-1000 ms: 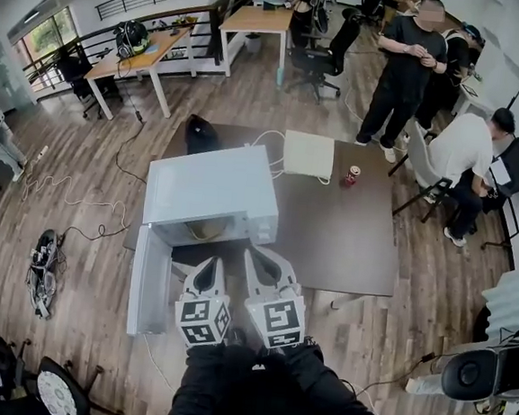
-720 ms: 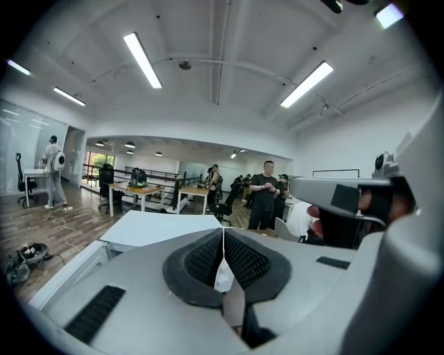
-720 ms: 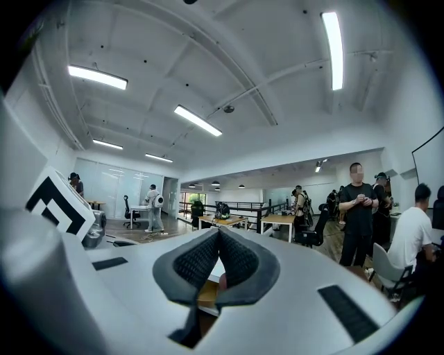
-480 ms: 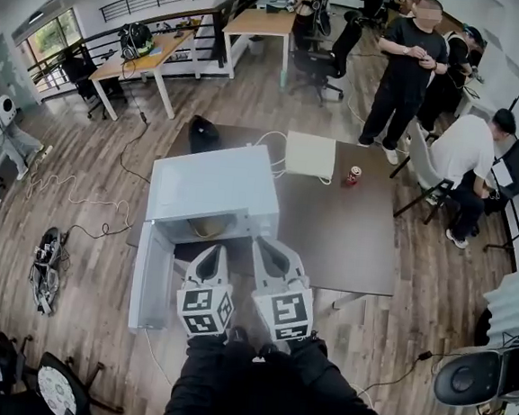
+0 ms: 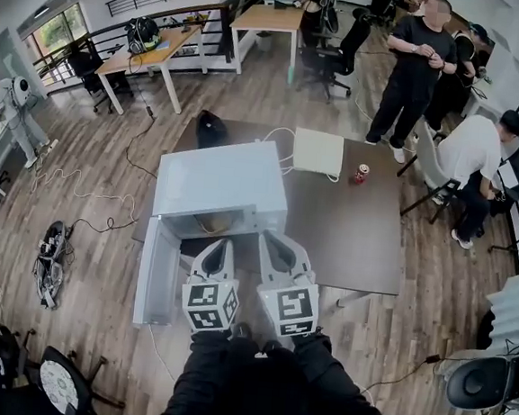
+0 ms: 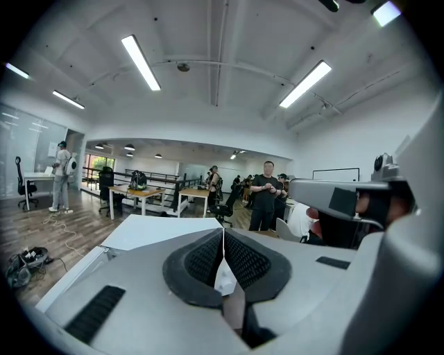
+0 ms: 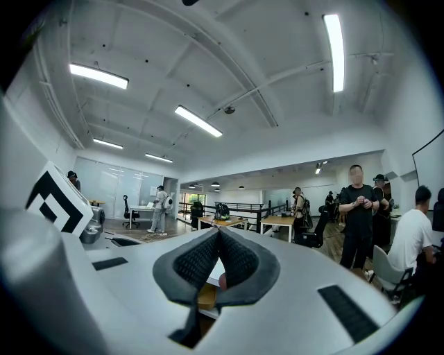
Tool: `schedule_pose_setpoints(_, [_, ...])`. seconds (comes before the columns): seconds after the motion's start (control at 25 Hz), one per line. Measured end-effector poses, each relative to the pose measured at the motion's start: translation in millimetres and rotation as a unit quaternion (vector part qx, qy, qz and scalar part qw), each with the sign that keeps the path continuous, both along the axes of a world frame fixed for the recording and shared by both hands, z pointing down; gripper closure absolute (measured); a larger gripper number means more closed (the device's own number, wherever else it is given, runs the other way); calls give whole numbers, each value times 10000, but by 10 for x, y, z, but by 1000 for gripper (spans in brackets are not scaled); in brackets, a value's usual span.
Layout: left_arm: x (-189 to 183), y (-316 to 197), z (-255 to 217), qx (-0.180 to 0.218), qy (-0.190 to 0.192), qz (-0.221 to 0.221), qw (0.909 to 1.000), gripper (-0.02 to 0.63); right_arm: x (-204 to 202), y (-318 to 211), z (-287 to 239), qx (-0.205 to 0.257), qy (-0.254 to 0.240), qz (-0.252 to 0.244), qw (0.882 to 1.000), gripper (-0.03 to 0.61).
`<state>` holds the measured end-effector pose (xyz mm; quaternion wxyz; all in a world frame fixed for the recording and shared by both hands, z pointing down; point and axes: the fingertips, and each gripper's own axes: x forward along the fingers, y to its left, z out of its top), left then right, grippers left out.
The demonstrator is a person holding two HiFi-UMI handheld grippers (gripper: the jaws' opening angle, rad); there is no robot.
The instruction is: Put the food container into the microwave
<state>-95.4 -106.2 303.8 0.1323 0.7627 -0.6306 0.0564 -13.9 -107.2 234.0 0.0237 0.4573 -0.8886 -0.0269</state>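
Note:
The white microwave (image 5: 221, 185) stands on the dark table (image 5: 348, 228) with its door (image 5: 156, 270) swung open toward me on the left. A yellowish thing (image 5: 209, 228), perhaps the food container, shows dimly inside the cavity. My left gripper (image 5: 218, 245) and right gripper (image 5: 273, 241) sit side by side just in front of the opening, both shut and holding nothing. In the left gripper view the left gripper (image 6: 223, 233) has its pads pressed together above the microwave's top. The right gripper (image 7: 218, 233) looks the same in its own view.
A flat white box (image 5: 318, 153) and a red can (image 5: 362, 173) lie at the table's far side. People stand and sit at the right by a chair (image 5: 425, 171). Cables run over the wooden floor on the left.
Both grippers stay shut and side by side at the microwave's mouth. The head view has shifted slightly; nothing was taken or let go.

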Motion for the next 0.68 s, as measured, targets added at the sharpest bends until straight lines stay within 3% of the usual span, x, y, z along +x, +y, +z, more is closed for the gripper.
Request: schedule_pose_setpoints(0.68, [-81,-57,78,-52,23,-14,10000,579,-87,-64,64,-41,78,-54,9999,554])
